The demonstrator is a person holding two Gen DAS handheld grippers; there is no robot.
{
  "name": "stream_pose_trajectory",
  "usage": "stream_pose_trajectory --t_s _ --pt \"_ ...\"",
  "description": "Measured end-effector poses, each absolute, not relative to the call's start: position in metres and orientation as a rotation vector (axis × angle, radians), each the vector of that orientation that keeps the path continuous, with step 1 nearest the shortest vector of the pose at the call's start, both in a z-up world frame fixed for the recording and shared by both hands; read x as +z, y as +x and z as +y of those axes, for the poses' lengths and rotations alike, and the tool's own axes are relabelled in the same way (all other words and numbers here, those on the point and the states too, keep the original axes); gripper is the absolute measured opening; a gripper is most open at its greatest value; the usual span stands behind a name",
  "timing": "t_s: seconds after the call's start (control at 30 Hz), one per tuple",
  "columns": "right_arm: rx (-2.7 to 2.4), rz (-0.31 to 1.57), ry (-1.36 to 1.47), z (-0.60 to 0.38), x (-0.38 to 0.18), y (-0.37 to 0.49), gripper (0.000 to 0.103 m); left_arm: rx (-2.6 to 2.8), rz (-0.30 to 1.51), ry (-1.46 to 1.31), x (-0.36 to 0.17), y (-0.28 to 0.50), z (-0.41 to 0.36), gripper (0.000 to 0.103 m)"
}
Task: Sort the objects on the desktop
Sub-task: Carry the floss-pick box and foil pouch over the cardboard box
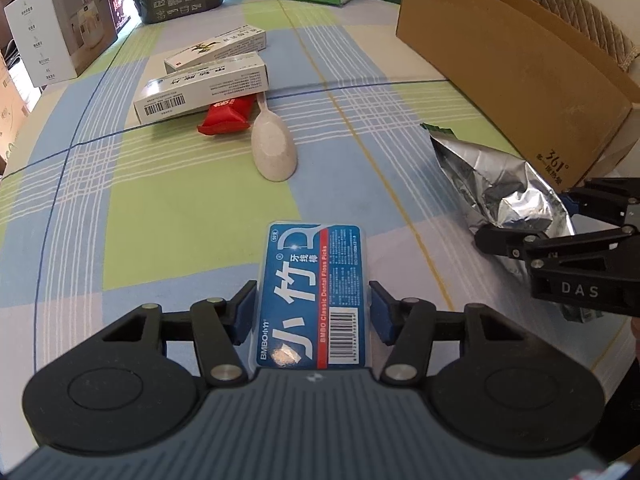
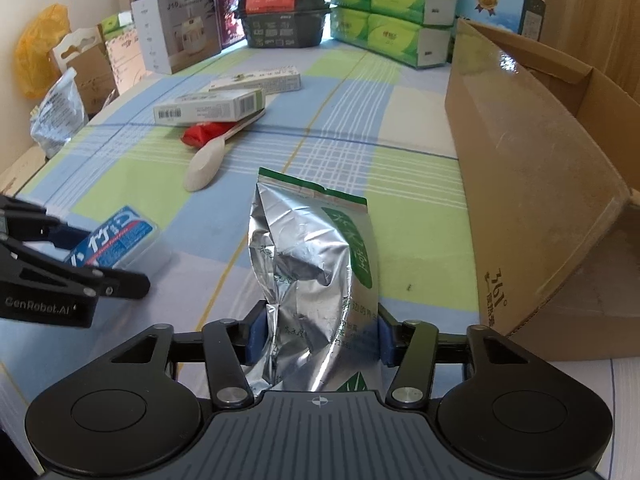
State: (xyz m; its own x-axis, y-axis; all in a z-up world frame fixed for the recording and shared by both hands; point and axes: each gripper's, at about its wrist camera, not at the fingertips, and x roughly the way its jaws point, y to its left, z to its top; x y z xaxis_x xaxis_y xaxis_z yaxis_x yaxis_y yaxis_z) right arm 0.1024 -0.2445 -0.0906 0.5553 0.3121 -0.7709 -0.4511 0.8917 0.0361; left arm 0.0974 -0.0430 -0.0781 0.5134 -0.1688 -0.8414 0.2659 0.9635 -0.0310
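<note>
Crinkled foil pouch, glossy floss box

- Our left wrist cam sits low behind the left gripper, facing down the checked tablecloth, close on the floss box.
- Our right wrist cam does likewise behind the right gripper, foil bag close.
- We see both share the spoon, cardboard box, probably the same back-row stacks.

The floss pick case lies left of the foil pouch, the spoon and two cartons lie beyond them, and the cardboard box stands right.
</note>
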Motion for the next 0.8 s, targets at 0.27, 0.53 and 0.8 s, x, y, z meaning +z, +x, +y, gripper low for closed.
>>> stream_pose_trajectory --t_s 0.27,0.53,0.8 --pt "0.440 0.836 -0.151 -0.249 -0.083 0.097 0.047 -0.273 0.977 0.092 -0.072 0.095 -0.046 0.052" --pt "0.426 0.845 -0.119 -0.256 -0.077 0.094 0.047 -0.283 0.975 0.089 -0.068 0.091 -0.056 0.052" --pt "0.409 0.852 -0.093 -0.266 -0.054 0.074 0.047 -0.250 0.957 0.023 -0.046 0.070 -0.068 0.052"
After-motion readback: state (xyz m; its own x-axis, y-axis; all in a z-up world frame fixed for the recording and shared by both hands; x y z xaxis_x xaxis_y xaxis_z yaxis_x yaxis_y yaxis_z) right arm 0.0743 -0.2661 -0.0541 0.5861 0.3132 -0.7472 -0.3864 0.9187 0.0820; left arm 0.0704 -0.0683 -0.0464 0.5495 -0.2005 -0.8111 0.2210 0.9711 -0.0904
